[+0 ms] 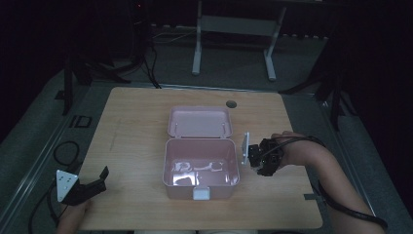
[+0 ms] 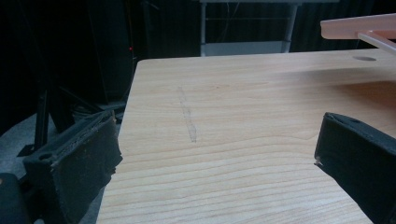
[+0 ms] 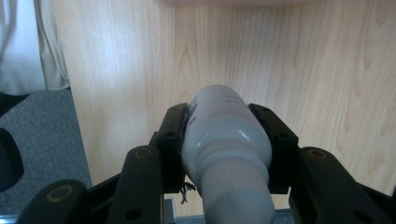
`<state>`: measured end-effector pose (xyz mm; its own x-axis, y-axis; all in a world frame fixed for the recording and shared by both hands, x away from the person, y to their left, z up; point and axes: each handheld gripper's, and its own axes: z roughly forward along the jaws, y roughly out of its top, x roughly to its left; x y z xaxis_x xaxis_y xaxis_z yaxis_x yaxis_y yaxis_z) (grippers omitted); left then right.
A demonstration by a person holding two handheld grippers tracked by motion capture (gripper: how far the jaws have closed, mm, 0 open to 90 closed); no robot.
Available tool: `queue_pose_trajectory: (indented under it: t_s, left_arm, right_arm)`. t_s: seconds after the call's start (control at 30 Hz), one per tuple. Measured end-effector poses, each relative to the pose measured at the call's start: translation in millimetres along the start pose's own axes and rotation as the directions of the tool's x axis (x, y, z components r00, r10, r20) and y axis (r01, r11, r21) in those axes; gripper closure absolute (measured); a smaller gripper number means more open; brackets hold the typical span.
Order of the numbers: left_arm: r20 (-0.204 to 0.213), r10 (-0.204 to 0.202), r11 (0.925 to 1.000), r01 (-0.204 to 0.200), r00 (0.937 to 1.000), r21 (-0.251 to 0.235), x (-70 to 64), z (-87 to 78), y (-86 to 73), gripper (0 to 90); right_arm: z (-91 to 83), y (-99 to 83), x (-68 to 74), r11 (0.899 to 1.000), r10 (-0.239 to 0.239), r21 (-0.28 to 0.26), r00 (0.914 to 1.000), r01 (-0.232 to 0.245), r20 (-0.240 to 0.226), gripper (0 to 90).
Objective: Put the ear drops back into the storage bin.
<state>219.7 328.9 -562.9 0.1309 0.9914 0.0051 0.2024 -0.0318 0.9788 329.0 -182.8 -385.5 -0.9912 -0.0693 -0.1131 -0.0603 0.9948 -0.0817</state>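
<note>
carrying step, by the look of it: white bottle (image 3: 227,140) clamped between the jaws of the right gripper (image 1: 258,155), held in the air just beside the right wall of the open pink box (image 1: 200,192). squeezed at the shoulder, right where the body narrowed to the ribbed cap. cap end toward the camera in the right gripper view, bottom end out past the jaw tips, long axis running straight along the jaws. bare wood of the table (image 3: 299,60) beneath it there, so not yet over the box. in the high view the bottle itself hard to pick out behind the gripper; which way it pointed across the table could not be told.

lid laid back flat behind the box, inside seemingly empty apart from glare on the floor. judged as midway: bottle picked up, not yet placed.

next move likely called for a short shift to the left over the rim, then a lowering into the box, with the long axis turned to lie along the box's longer side before letting go.

left gripper (image 1: 92,187) parked near the front left corner of the table, jaws spread wide, nothing between them, just wood grain in its own view.
</note>
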Motion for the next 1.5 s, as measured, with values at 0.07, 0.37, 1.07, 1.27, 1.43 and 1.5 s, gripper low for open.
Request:
queue_pose_trajectory:
  t_s: [0.07, 0.37, 1.07, 1.27, 1.43, 1.5]
  left_arm:
    - [-0.001, 0.000, 1.0000, 0.000, 1.0000, 0.001, 0.0, 0.0, 0.0, 0.4]
    - [0.001, -0.002, 1.0000, 0.002, 1.0000, 0.002, 0.3, -0.2, 0.1, 0.4]
    - [0.004, -0.003, 1.0000, 0.003, 1.0000, 0.001, 0.6, -0.2, 0.0, 0.4]
    - [0.004, -0.003, 1.0000, 0.003, 1.0000, 0.001, 0.6, -0.2, 0.0, 0.4]
    - [0.004, -0.003, 1.0000, 0.003, 1.0000, 0.001, 0.6, -0.3, 0.0, 0.4]
    - [0.005, -0.003, 1.0000, 0.003, 1.0000, 0.001, 0.6, -0.3, 0.0, 0.4]
  right_arm:
    - [-3.1, 3.9, 0.3, 1.000, -0.001, -0.003, 1.0000, 0.001, 0.001, 59.4]
    - [-14.0, 22.2, -0.9, 1.000, -0.013, -0.018, 0.9998, 0.014, 0.012, 59.4]
    - [-22.4, 68.6, -2.6, 0.995, -0.081, -0.058, 0.9965, 0.082, 0.022, 59.4]
    - [-21.1, 76.9, -5.5, 0.994, -0.082, -0.067, 0.9965, 0.083, 0.013, 59.4]
    - [-12.0, 85.0, -7.7, 0.995, -0.076, -0.068, 0.9971, 0.076, 0.001, 59.4]
    - [-6.2, 87.0, -8.6, 0.995, -0.072, -0.066, 0.9974, 0.071, -0.005, 59.4]
